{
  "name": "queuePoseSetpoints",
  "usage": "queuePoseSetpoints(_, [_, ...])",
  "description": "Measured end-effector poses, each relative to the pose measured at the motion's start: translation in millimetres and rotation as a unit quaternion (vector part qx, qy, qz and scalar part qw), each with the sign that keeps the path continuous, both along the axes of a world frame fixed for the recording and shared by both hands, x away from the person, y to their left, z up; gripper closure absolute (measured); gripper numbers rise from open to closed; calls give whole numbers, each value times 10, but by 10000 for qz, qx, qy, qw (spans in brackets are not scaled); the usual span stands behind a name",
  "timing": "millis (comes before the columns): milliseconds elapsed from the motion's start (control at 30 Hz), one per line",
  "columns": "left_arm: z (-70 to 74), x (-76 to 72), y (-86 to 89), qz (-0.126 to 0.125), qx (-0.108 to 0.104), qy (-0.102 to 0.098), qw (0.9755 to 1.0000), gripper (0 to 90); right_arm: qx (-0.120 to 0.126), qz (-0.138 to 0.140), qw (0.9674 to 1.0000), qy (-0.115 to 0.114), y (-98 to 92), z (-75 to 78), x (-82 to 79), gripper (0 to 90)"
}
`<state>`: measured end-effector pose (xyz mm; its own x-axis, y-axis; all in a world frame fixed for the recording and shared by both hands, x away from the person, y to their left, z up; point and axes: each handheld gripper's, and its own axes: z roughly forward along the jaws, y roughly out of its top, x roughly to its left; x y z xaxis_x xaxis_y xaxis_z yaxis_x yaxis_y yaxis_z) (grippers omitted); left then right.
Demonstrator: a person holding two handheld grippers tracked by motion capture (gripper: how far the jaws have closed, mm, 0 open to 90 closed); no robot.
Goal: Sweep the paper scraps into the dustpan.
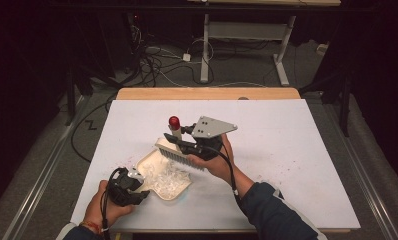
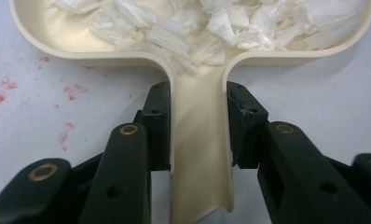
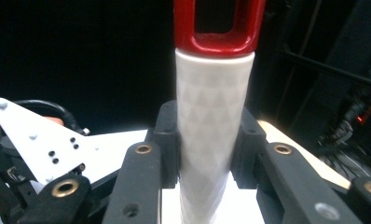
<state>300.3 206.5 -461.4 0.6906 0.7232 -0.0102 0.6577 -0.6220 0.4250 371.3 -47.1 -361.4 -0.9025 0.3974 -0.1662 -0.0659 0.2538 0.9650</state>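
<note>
High view: left tool [image 1: 135,176] is clenching the dustpan [image 1: 163,176] handle; right tool [image 1: 186,136] is gripping the brush [image 1: 178,148]. Careless lifting risks flicking shreds [image 1: 168,181] onto the bench [image 1: 287,150].

A lab — floor cables [image 1: 157,65], bare workbench [image 1: 287,145].
</note>
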Motion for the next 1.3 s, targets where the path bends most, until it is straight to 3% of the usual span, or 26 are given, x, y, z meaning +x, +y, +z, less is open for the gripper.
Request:
queuePoseSetpoints(300, [-4, -7, -14, 41, 10, -10, 10000, 633, -323, -502, 9982, 12, -252, -139, -52, 699])
queuePoseSetpoints(400, [-5, -10, -26, 56, 12, -22, 10000, 632, -348, -624, 9974, 109, -272, -215, -30, 699])
queuePoseSetpoints(533, [-7, -1, -35, 31, 22, -26, 10000, 633, -444, -799, 9958, -10, -226, -244, -27, 699])
queuePoseSetpoints(600, [-5, 0, -49, 32, 43, -18, 10000, 632, -502, -731, 9961, -25, -183, -255, -43, 699])
queuePoseSetpoints(700, [-6, 0, -47, 28, 16, -25, 10000, 632, -496, -413, 9978, 137, -108, -269, -94, 698])
queuePoseSetpoints(867, [-7, -7, -50, 57, -2, -39, 10000, 632, -563, -161, 9982, 112, 25, -275, -229, 697])
queuePoseSetpoints(1067, [-8, -9, -54, 77, -14, -58, 10000, 632, -294, 205, 9990, 262, 79, -176, -315, 700])
queuePoseSetpoints(1300, [-7, -9, -50, 65, -14, -67, 10000, 632, -244, 158, 9994, 187, 58, -108, -322, 699])
